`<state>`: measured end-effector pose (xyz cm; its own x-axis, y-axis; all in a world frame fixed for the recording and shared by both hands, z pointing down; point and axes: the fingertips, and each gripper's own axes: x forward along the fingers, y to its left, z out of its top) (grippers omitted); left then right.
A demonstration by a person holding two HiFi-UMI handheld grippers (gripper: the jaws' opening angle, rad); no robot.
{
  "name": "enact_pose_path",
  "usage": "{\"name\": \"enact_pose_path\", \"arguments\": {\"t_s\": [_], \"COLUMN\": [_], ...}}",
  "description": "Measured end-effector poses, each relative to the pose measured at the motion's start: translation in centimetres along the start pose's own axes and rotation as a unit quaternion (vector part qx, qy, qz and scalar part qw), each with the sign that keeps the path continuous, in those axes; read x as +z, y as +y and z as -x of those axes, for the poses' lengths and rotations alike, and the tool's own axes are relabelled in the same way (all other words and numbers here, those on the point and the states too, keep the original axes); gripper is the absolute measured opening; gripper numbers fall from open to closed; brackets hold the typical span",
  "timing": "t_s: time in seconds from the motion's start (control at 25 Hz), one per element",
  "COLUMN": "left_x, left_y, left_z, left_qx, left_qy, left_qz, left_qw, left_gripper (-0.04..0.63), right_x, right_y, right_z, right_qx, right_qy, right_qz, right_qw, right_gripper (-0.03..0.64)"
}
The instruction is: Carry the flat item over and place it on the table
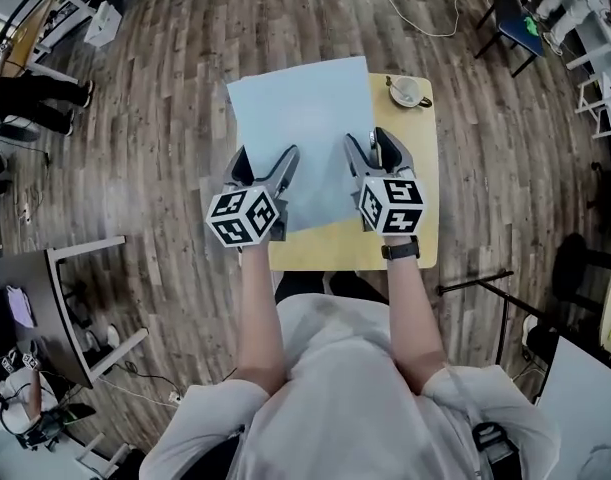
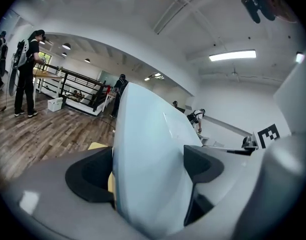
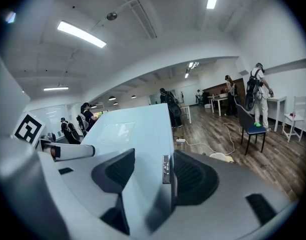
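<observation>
I have the sheet (image 1: 300, 118) pinched at its near edge in both grippers. My left gripper (image 1: 263, 170) is clamped on its left part and my right gripper (image 1: 377, 155) on its right, jaws closed down to the sheet's thickness. It stretches ahead of both, over the yellow surface (image 1: 335, 250), with a cup (image 1: 407, 91) beyond the right gripper. The carry looks about done; lowering it flat and letting go remain.

Overhead downward, along jaws — close (sheet (image 1: 305, 138) shared)
</observation>
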<state>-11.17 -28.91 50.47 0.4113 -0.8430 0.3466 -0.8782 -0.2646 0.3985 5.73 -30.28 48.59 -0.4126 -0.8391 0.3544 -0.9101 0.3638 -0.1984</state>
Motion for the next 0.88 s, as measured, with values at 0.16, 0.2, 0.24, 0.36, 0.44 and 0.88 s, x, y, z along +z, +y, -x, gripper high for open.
{"name": "enact_pose_path", "arguments": {"t_s": [0.16, 0.2, 0.24, 0.36, 0.44, 0.88], "left_x": [-1.4, -1.5, -1.7, -2.8, -3.3, -8.2], "left_y": [2.4, 3.0, 3.4, 4.4, 5.5, 9.0], "left_z": [-1.5, -1.9, -2.3, -3.5, -4.6, -8.9], "left_qx": [0.004, 0.004, 0.005, 0.006, 0.005, -0.001], "left_qy": [0.021, 0.025, 0.029, 0.046, 0.057, 0.122], "left_qz": [0.023, 0.025, 0.028, 0.037, 0.041, 0.077], "left_qw": [0.9995, 0.9994, 0.9992, 0.9982, 0.9975, 0.9895], "left_gripper": [0.430, 0.430, 0.430, 0.430, 0.430, 0.430], "right_x": [-1.5, -1.8, -2.1, -3.4, -4.1, -9.3], "right_y": [0.1, 0.1, 0.1, -0.4, -0.6, -2.5], "right_z": [-2.6, -3.2, -3.8, -5.0, -6.4, -10.5], "right_qx": [-0.002, -0.003, -0.003, -0.007, -0.013, -0.041], "right_qy": [0.029, 0.033, 0.037, 0.057, 0.068, 0.138], "right_qz": [-0.001, -0.002, -0.004, -0.010, -0.014, -0.034], "right_qw": [1.000, 0.999, 0.999, 0.998, 0.998, 0.989], "right_gripper": [0.236, 0.236, 0.236, 0.236, 0.236, 0.236]}}
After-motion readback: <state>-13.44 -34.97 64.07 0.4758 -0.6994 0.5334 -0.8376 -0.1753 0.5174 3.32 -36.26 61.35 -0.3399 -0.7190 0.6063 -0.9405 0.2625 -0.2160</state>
